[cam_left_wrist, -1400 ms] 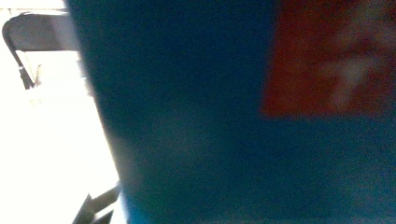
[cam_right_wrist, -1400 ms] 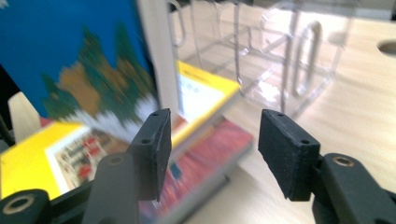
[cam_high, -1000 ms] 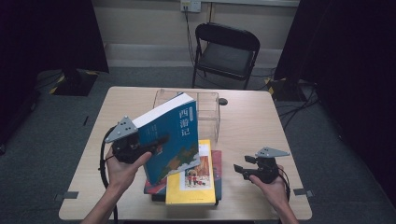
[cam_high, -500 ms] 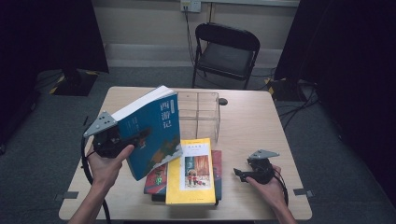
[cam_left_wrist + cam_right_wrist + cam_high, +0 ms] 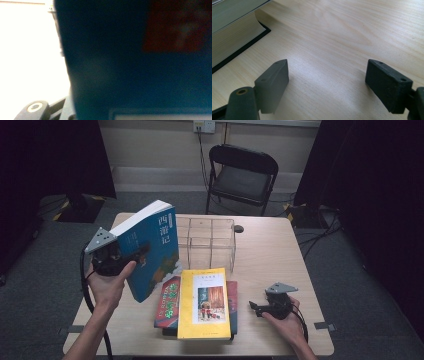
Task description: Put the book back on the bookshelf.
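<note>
The blue book [image 5: 150,250], pinched in the left claw [image 5: 131,257], has swung left off the stack, tilted above the counter's [image 5: 270,245] left edge. The right claw [image 5: 255,308], just spreading and empty, rests beside the yellow book [image 5: 204,302] topping the stack. The clear organizer [image 5: 210,242] behind is empty.

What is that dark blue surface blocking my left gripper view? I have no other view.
Observer: A blue book, held tilted above the table by the left gripper, in the high view.
Operator: Is the right gripper holding anything?
Observer: No. The right gripper has its jaws apart over bare wood; they have just been opening.
Operator: What else is on the table?
Observer: A stack of books with a yellow book on top, and behind it a clear rack.
</note>
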{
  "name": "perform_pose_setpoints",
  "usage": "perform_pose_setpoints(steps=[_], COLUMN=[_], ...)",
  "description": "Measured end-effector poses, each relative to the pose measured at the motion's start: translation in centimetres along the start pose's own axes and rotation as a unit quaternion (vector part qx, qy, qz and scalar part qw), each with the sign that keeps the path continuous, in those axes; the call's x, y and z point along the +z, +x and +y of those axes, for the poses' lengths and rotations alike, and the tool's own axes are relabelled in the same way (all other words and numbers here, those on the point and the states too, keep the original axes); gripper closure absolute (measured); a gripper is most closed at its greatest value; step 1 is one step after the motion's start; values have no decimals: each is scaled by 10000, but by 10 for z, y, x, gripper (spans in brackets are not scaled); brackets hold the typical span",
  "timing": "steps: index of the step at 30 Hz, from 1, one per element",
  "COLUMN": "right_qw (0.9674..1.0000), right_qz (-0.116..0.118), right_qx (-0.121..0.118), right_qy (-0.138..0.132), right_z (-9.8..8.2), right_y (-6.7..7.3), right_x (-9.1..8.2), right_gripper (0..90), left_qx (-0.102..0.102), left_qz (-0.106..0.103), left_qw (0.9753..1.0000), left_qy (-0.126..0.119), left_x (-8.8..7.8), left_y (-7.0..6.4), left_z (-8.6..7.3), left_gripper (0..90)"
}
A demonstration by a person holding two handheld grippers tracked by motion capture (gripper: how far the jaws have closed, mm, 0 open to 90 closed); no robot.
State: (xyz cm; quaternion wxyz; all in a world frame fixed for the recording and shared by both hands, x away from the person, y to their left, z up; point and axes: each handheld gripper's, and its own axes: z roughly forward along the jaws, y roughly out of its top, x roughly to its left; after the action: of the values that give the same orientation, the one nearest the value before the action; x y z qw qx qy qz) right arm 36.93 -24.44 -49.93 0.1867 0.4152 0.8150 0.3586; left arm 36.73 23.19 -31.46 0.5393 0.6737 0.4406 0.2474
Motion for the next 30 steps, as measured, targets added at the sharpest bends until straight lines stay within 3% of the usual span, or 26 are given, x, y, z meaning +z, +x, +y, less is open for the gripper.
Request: perform_pose_setpoints(steps=[4,9,14,21,30], right_qw=[10000,10000,10000,10000,10000], right_qz=[0,1,1,-5,-4], right_qx=[0,0,2,7,6], right_qy=[-1,-1,1,0,-2], right_z=[0,0,0,0,0], right_y=[0,0,0,0,0], right_x=[0,0,0,0,0], right_gripper=[188,188,188,188,188], left_qx=[-97,-218,-107,-188,-117], left_qz=[247,363,658,817,1040], left_qw=[9996,9990,9975,9963,9942], left_qy=[72,161,213,214,241], left_x=[16,35,48,61,77], left_y=[-4,-4,-9,-12,-18], left_z=[-2,-1,0,2,6], left_gripper=[618,619,619,620,620])
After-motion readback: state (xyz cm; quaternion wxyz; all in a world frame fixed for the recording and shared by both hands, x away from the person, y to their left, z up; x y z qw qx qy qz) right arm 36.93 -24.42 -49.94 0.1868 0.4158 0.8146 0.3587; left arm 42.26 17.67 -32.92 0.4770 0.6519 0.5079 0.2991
